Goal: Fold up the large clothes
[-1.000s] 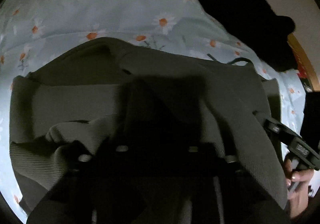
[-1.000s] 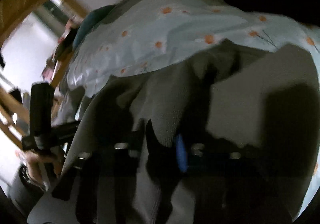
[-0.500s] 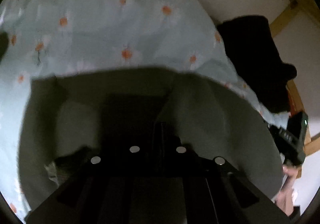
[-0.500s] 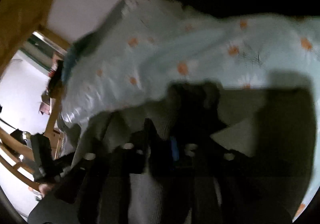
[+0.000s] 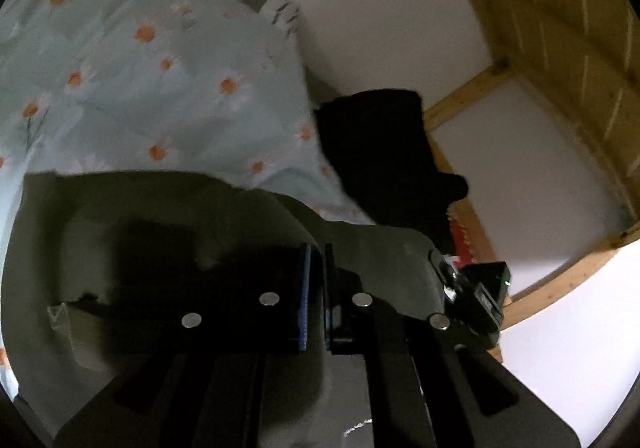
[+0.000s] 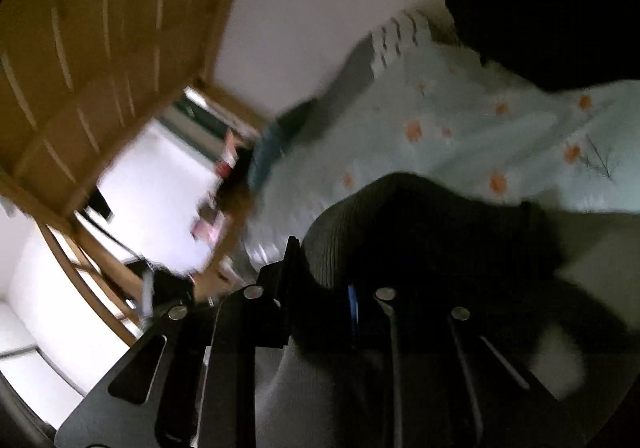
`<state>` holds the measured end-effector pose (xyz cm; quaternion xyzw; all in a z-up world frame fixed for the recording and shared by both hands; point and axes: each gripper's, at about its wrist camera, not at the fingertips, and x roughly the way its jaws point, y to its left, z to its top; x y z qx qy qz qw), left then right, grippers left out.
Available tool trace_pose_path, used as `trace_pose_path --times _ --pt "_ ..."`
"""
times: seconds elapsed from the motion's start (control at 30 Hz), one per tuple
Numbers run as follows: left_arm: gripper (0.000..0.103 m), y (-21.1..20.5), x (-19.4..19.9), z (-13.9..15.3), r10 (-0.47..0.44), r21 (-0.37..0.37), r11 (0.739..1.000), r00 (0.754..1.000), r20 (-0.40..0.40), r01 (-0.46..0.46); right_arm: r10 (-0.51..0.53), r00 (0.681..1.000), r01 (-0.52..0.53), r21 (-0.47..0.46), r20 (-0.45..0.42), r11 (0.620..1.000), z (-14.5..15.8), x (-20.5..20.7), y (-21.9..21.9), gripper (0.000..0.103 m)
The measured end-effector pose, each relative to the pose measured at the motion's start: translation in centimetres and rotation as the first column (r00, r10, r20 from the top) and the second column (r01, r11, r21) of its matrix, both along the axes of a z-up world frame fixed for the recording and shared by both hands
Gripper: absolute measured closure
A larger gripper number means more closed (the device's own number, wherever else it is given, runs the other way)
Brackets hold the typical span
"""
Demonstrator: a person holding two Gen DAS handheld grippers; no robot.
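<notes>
1. The left gripper [image 5: 316,296] sits low centre in the left wrist view, jaws pinched together on a fold of the grey-green ribbed knit garment [image 5: 168,232], which fills the lower half of that frame.
2. The right gripper [image 6: 320,300] has a thick bunch of the same garment [image 6: 420,224] between its jaws. They've just been closing in, and the cloth looks clamped there.
3. The garment's top edge runs across mid-frame over the pale blue daisy-print bedsheet [image 5: 132,88], with open sheet all over the upper left.
4. A black fabric pile [image 5: 380,152] sits at the sheet's right edge, near the garment's corner.
5. Wooden bed frame beams [image 5: 552,48] crowd the upper right, against a white wall [image 5: 384,20].
6. The right wrist view is blurry, with wooden slats [image 6: 92,40] upper left.
</notes>
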<state>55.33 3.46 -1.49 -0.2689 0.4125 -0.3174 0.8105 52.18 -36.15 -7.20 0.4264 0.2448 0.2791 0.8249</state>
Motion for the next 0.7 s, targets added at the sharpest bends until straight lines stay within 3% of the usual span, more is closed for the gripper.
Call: trace_pose_path --times 0.03,0.07,0.13,0.17,0.2,0.23,0.3,0.33,0.37,0.47,0.5,0.53,0.6,0.63,0.67,0.7 --pt "0.099 -0.1 0.0 0.0 0.020 0.056 0.998 1.000 0.007 -0.021 -0.019 0.999 0.018 -0.023 -0.033 1.000 -0.1 0.4 -0.2 0.083" --pt "0.099 -0.3 0.3 -0.5 0.040 0.111 0.993 0.999 0.004 -0.040 -0.040 0.994 0.028 -0.113 -0.105 0.993 -0.6 1.2 -0.1 0.082" --pt "0.098 -1.1 1.4 -3.4 0.102 0.337 0.938 0.994 -0.048 -0.080 -0.088 0.961 -0.005 -0.333 -0.263 0.943 -2.3 2.4 0.9 0.080" --pt "0.098 -1.2 2.0 -5.3 0.127 0.421 0.904 0.988 -0.085 -0.080 -0.104 0.947 -0.031 -0.409 -0.303 0.912 -3.2 2.6 1.4 0.072" --pt "0.098 -1.1 2.3 -6.5 0.137 0.455 0.888 0.984 -0.115 -0.070 -0.128 0.931 -0.063 -0.495 -0.342 0.866 -4.4 2.4 1.9 0.061" --pt "0.096 -0.6 2.4 -8.3 0.141 0.462 0.885 0.977 -0.158 -0.053 -0.139 0.926 -0.068 -0.518 -0.350 0.853 -4.8 2.2 1.9 0.034" --pt "0.079 1.0 1.3 -8.7 0.177 0.403 0.909 0.974 -0.144 -0.105 -0.151 0.949 -0.015 -0.518 -0.276 0.855 -4.3 -0.3 1.3 0.016" --pt "0.061 1.5 0.6 -8.0 0.195 0.394 0.909 0.974 -0.111 -0.137 -0.170 0.958 0.020 -0.537 -0.231 0.844 -3.5 -1.5 1.1 0.006" --pt "0.053 2.0 -0.5 -6.7 0.229 0.399 0.896 0.973 -0.043 -0.193 -0.207 0.962 0.071 -0.568 -0.177 0.820 -2.4 -2.9 0.9 0.005" --pt "0.008 2.6 -4.6 -1.1 0.295 0.336 0.869 0.926 0.237 -0.363 -0.234 0.972 0.169 -0.613 -0.027 0.772 1.5 -6.4 1.2 0.004" --pt "0.005 2.0 -5.7 0.6 0.301 0.310 0.866 0.903 0.307 -0.393 -0.220 0.975 0.173 -0.611 -0.002 0.773 2.4 -6.8 2.0 0.004" --pt "0.005 0.7 -5.9 1.2 0.282 0.312 0.870 0.905 0.318 -0.381 -0.188 0.982 0.159 -0.616 0.018 0.772 3.2 -6.9 3.6 0.004" --pt "0.005 -2.8 -4.4 0.7 0.212 0.351 0.884 0.934 0.287 -0.309 -0.133 0.991 0.095 -0.683 -0.002 0.725 3.4 -5.8 7.6 0.004" --pt "0.005 -4.8 -3.8 -0.4 0.176 0.401 0.873 0.947 0.269 -0.276 -0.107 0.994 0.057 -0.730 -0.023 0.681 2.3 -5.0 10.1 0.004" --pt "0.005 -6.5 -2.9 -1.9 0.153 0.470 0.845 0.956 0.249 -0.258 -0.102 0.994 0.037 -0.755 -0.040 0.655 1.4 -4.5 11.4 0.004" --pt "0.005 -8.2 -2.4 -4.0 0.128 0.554 0.800 0.968 0.218 -0.231 -0.115 0.988 -0.009 -0.798 -0.099 0.602 -0.7 -3.6 12.8 0.004"
